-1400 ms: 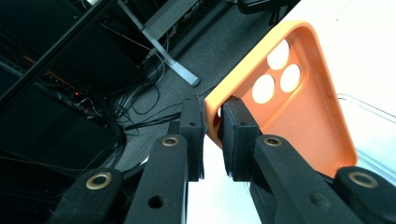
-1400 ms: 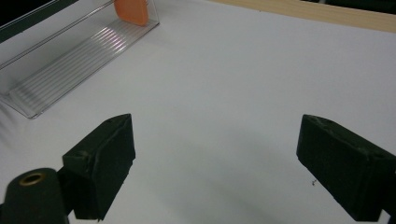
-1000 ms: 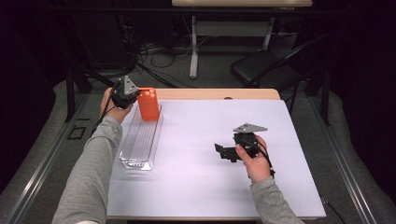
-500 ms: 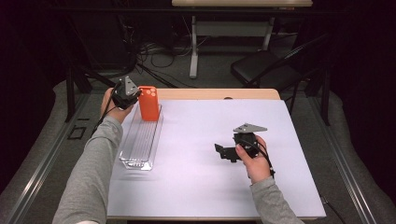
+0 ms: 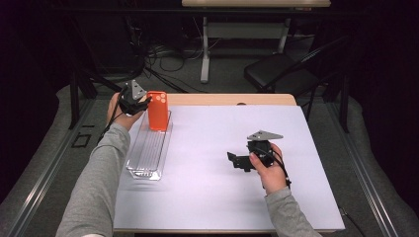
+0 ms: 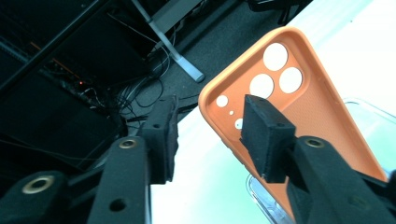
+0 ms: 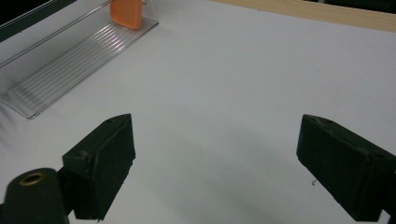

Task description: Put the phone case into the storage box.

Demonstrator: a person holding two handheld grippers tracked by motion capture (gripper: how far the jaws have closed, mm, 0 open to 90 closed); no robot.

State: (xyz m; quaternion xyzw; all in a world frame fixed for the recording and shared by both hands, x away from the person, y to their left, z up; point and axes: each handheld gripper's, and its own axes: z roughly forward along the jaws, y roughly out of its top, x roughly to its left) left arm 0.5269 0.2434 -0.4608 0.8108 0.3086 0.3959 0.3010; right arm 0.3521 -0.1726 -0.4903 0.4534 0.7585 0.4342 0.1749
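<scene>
From my high view, light falls from above onto the white table point(image 5: 207, 163), which reads bright and even, while the room beyond sinks into near black. The right gripper point(image 5: 236, 160) casts only a faint, soft shadow. In my left gripper view the table burns out to a greenish-white glare behind the orange phone case point(image 6: 299, 102); the near jaws are slightly soft. My right gripper view is evenly lit, its foreground jaws blurred.

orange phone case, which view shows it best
The left gripper view: the orange phone case fills it close up, camera cutouts clear. The high view shows it small, upright in the clear rack; the right gripper view catches just its lower end.
</scene>
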